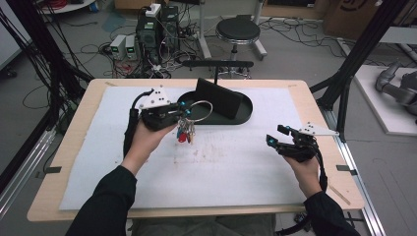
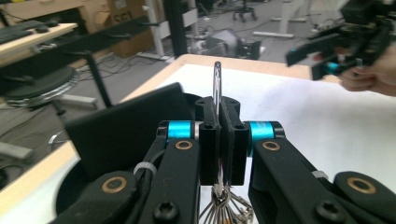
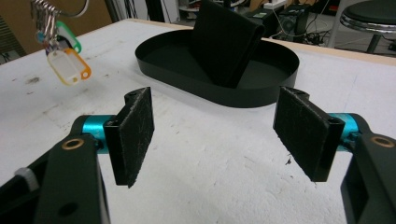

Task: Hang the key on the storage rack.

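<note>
**Left tongs clamped on key ring, right tongs open over the mat**

We note the left tongs (image 2: 219, 135) have their jaws pressed together on the ring (image 2: 217, 81), which stands edge-on between the pads and rises above them. In the high view the left tongs (image 1: 181, 112) are held above the surface, with the ring (image 1: 200, 109) looping out toward the tray (image 1: 246, 115) and the keys and tags (image 1: 185, 132) hanging below the jaws, clear of the mat (image 1: 216, 167).

The right tongs (image 3: 219, 133) are wide open with nothing between the pads; bare white mat (image 3: 219, 177) shows in the gap. In the high view they (image 1: 276, 135) sit at the right of the mat, well apart from the left tongs, and point toward the middle.

From the right gripper view, the tags (image 3: 67, 60), one green and one orange, dangle at upper left. The black oval tray (image 3: 219, 93) lies beyond the jaws, with a black upright panel (image 3: 224, 42) standing tilted in it.

The mat covers most of the wooden surface (image 1: 78, 118). Behind it, on the floor, stands a stool (image 1: 238, 30).
</note>
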Action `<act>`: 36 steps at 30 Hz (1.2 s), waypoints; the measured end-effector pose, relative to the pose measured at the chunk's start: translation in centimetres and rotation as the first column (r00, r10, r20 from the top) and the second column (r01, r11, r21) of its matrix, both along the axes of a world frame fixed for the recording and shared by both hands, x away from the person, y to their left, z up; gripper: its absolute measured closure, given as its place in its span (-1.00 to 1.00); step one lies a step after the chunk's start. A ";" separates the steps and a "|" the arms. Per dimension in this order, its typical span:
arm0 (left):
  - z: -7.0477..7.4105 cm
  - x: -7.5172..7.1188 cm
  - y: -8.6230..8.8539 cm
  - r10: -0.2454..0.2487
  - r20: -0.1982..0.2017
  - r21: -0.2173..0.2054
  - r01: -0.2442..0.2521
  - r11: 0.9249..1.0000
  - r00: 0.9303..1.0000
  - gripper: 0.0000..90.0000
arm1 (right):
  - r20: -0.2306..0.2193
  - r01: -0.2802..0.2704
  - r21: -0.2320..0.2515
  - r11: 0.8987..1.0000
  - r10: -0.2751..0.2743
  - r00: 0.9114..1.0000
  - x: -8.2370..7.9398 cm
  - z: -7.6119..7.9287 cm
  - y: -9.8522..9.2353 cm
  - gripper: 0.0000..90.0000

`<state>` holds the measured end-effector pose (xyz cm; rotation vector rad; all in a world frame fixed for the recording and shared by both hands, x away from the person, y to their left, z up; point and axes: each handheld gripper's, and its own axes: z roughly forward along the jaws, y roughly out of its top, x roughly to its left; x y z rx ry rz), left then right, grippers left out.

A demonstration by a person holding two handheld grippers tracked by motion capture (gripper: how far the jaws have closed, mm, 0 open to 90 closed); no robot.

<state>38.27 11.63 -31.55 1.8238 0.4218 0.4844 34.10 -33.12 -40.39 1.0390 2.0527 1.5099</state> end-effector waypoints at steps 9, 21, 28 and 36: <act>1.4 2.8 0.4 0.084 0.011 -0.001 -0.084 0.996 0.996 0.92 | 0.000 -0.002 0.000 1.000 0.002 1.000 0.0 0.0 0.0 -0.35; 2.6 6.8 0.0 0.183 0.010 0.009 -0.183 0.983 0.983 0.92 | 0.005 -0.004 -0.001 1.000 0.004 1.000 0.0 0.0 0.1 -0.35; 1.8 8.6 0.0 0.243 -0.001 0.017 -0.243 0.970 0.970 0.92 | 0.002 -0.003 0.005 1.000 0.003 1.000 0.0 0.0 0.0 -0.35; 0.5 10.4 0.6 0.301 -0.053 0.001 -0.301 0.954 0.952 0.92 | 0.007 0.000 0.005 1.000 0.000 1.000 0.1 0.0 0.1 -0.35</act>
